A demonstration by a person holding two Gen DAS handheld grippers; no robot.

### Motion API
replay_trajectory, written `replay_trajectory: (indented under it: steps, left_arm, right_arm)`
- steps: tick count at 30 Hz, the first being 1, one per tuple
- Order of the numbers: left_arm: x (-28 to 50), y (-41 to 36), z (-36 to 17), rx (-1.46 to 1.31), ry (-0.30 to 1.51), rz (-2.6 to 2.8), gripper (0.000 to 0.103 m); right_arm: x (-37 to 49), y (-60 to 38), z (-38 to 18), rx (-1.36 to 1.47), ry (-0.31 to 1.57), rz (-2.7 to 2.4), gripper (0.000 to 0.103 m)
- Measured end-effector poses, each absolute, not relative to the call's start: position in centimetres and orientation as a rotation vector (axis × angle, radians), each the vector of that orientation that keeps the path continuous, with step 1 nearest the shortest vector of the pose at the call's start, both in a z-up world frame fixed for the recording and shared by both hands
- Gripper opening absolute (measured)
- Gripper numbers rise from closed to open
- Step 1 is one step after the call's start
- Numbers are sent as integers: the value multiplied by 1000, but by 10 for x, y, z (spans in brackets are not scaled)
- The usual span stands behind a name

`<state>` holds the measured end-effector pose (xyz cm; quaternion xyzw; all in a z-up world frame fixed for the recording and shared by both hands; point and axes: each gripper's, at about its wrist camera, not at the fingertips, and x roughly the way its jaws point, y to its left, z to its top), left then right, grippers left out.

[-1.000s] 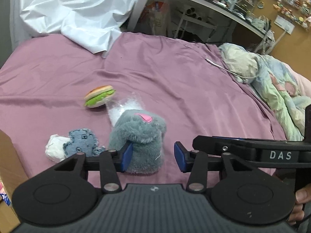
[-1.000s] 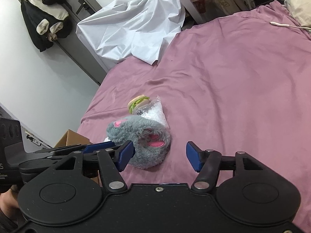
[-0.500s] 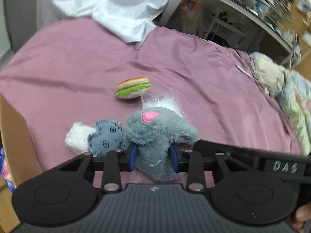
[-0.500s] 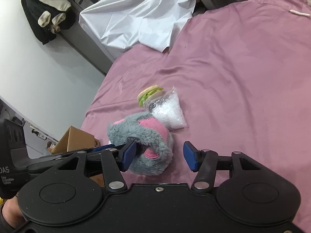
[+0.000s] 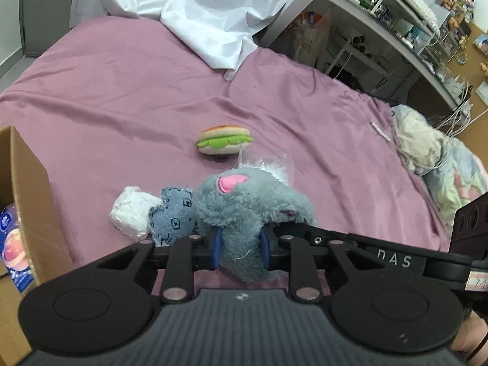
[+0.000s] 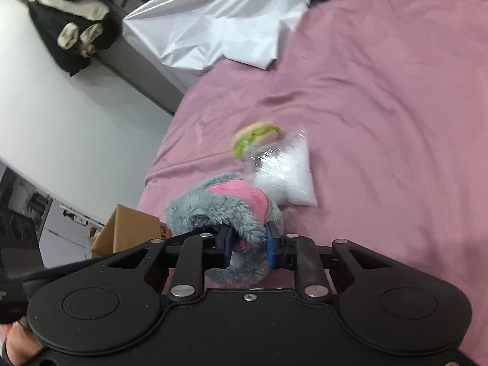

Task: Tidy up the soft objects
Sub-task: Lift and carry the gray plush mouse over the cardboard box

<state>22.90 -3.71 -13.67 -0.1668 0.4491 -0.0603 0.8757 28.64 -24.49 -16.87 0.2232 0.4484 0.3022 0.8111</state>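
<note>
Left gripper and right gripper are both closing, pads squeezing the fluffy grey-and-pink plush toy between them.

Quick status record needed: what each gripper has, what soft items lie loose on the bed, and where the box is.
left gripper: jaws closing, pads pressing into the fluffy grey plush toy with pink patches
right gripper: jaws closing on the same grey plush
loose on purple bedsheet: plush hamburger with green lettuce; clear plastic bag of white filling; blue denim patch toy; white crumpled wad
brown cardboard box: at the bed's edge, left in the left wrist view
</note>
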Motion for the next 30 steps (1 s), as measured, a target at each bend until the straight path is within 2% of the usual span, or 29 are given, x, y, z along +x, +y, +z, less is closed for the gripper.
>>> replay_trajectory:
  steps: [18, 30]
  left_arm:
    - [185, -31, -73, -291, 785, -102, 24]
    - [150, 2, -52, -315, 719, -44, 24]
  right_arm:
    - [258, -215, -98, 310, 808, 713, 21]
    - [235, -175, -77, 234, 749, 790, 21]
